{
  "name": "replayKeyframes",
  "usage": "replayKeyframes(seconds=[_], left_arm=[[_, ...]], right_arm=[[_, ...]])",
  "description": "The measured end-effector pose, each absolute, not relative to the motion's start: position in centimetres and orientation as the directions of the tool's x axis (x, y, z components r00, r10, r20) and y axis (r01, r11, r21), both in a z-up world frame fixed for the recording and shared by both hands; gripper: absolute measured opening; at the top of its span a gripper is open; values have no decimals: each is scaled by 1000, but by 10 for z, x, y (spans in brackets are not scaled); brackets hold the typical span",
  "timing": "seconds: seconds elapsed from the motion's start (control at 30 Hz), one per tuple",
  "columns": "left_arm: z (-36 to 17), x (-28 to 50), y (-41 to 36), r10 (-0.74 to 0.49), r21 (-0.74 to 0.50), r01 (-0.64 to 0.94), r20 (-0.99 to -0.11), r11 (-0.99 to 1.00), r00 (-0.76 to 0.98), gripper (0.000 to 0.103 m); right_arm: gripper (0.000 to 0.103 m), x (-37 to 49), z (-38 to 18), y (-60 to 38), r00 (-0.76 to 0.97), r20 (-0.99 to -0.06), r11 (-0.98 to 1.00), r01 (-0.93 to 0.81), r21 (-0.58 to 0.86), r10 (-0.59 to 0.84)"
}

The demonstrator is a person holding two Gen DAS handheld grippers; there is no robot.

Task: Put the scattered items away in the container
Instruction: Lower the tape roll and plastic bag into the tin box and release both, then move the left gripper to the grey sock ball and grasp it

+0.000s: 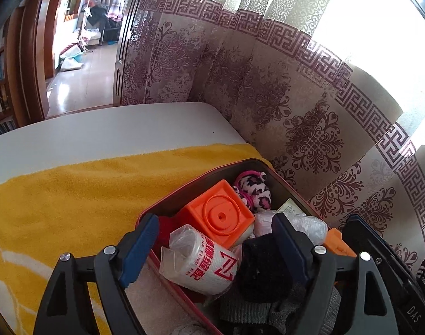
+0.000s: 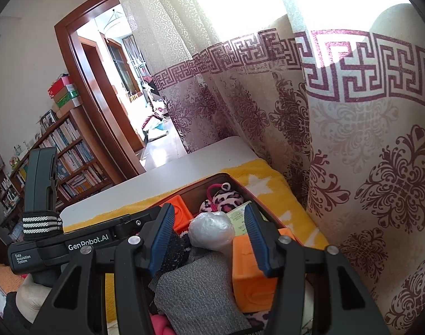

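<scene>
Nearest the lens: left gripper, jaws spread wide over the red container, nothing pinched btwn them. A white wrapped roll w/ red print and a dark sock lie just under the gap, apparently loose in the box. Right gripper hangs over the same box from the other side, jaws partly apart; a clear-wrapped ball and grey cloth sit btwn them, but pads don't look pressed on either, so I'd call it not gripping.

Container's nearly full: orange cube, spotted plush, second orange block against the right wall. It rests on a yellow towel on the white bench. No stray items visible on towel or bench, so task looks close to done.

To finish well: lift the left gripper straight up, jaws kept wide, so the pads don't snag the roll's plastic wrap or drag the sock out.

Room: curtain crowds the box's far and right sides, tight there. Bench to the left is open; back out that way. The two grippers are close together; move one at a time.
</scene>
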State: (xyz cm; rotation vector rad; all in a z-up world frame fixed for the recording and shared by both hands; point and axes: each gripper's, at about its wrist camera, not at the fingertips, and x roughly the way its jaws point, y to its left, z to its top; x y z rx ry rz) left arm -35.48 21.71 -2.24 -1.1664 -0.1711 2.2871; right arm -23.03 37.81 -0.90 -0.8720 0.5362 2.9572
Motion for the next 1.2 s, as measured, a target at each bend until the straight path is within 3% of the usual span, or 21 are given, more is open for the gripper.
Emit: replayKeyframes(seconds=[0.6,0.73,1.2], left_arm=[[-1,-308,209,329,-51,-411,-691,-910,-643,84],[1,-299,206,313,-25,-408,-687,-913,-657,84],[2,-281,190,289,-7,-391,-687,-920,-666,84]], right_arm=[[57,-228,-6,374,-851,-517,-944,-91,316,-91],[65,-228,-7,375,-855,-511,-942,-94,323,-90],[66,-226,-7,371,-856,-510,-942,-93,321,-89]])
